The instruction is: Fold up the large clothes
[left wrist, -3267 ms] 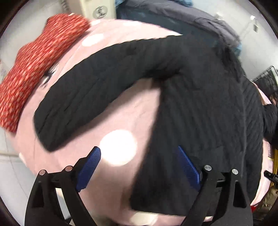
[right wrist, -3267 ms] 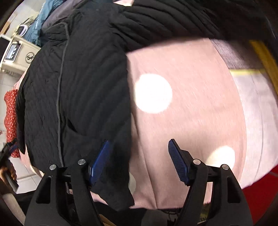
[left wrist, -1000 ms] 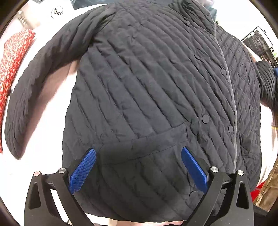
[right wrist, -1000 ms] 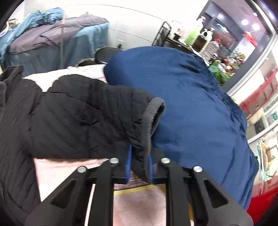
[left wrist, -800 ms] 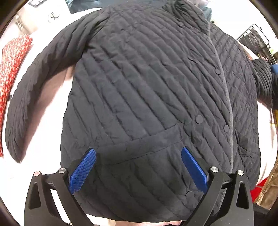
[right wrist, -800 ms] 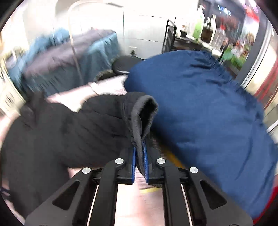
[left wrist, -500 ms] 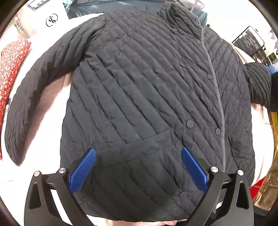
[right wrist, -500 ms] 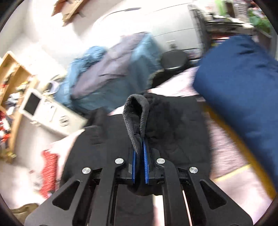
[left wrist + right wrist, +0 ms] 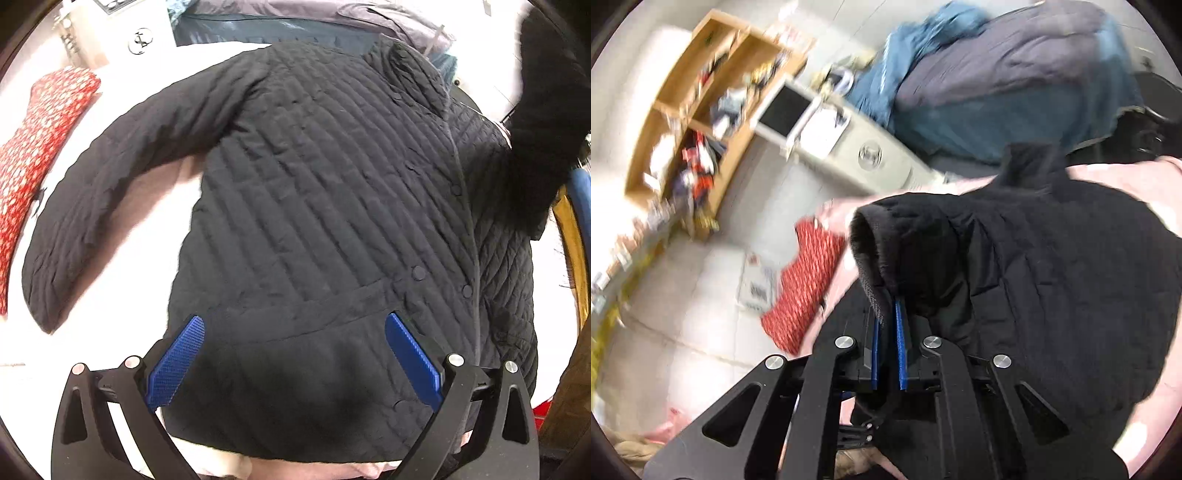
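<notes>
A black quilted jacket (image 9: 332, 206) lies front up on a pale pink spotted cover (image 9: 122, 280), its left sleeve (image 9: 110, 192) spread out to the side. My left gripper (image 9: 295, 354) hovers open above the jacket's hem and pocket, nothing between its blue pads. My right gripper (image 9: 886, 347) is shut on the knit cuff (image 9: 875, 258) of the jacket's other sleeve, held up over the jacket body (image 9: 1071, 295). That lifted sleeve (image 9: 543, 122) shows as a dark blurred mass at the upper right of the left wrist view.
A red patterned cloth (image 9: 33, 147) lies at the cover's left edge, also the red cloth (image 9: 809, 288) in the right wrist view. Blue and grey garments (image 9: 997, 81) are heaped behind. A white machine (image 9: 827, 136) and wooden shelves (image 9: 701, 103) stand beyond.
My right gripper, shut on the cuff, has swung the sleeve from beside the blue bundle across over the jacket. The left gripper has risen a little, still open.
</notes>
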A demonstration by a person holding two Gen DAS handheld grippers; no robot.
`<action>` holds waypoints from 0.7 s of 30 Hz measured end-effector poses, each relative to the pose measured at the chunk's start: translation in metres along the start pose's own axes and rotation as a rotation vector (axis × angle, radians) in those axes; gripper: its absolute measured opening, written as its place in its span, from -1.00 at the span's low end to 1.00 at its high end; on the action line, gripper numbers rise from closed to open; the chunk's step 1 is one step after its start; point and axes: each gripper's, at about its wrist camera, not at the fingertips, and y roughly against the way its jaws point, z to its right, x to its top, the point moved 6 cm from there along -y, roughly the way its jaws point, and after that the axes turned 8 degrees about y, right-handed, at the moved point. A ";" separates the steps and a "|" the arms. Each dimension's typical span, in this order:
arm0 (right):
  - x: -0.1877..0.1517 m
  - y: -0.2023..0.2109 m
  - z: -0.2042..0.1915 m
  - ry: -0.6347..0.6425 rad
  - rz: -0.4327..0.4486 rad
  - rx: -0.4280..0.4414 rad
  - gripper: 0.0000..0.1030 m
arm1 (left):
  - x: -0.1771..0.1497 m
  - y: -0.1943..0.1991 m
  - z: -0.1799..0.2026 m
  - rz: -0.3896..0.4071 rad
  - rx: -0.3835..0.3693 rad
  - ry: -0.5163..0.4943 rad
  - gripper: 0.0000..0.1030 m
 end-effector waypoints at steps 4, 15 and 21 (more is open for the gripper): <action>-0.006 -0.080 -0.010 -0.002 -0.109 -0.022 -0.84 | -0.012 0.002 -0.025 -0.001 0.030 0.049 0.88; -0.027 -0.170 0.040 -0.133 -0.228 -0.140 -0.29 | -0.033 0.001 -0.077 -0.044 0.060 0.200 0.87; -0.039 -0.152 0.038 -0.075 -0.226 -0.182 0.43 | -0.017 -0.002 -0.063 -0.037 0.042 0.159 0.88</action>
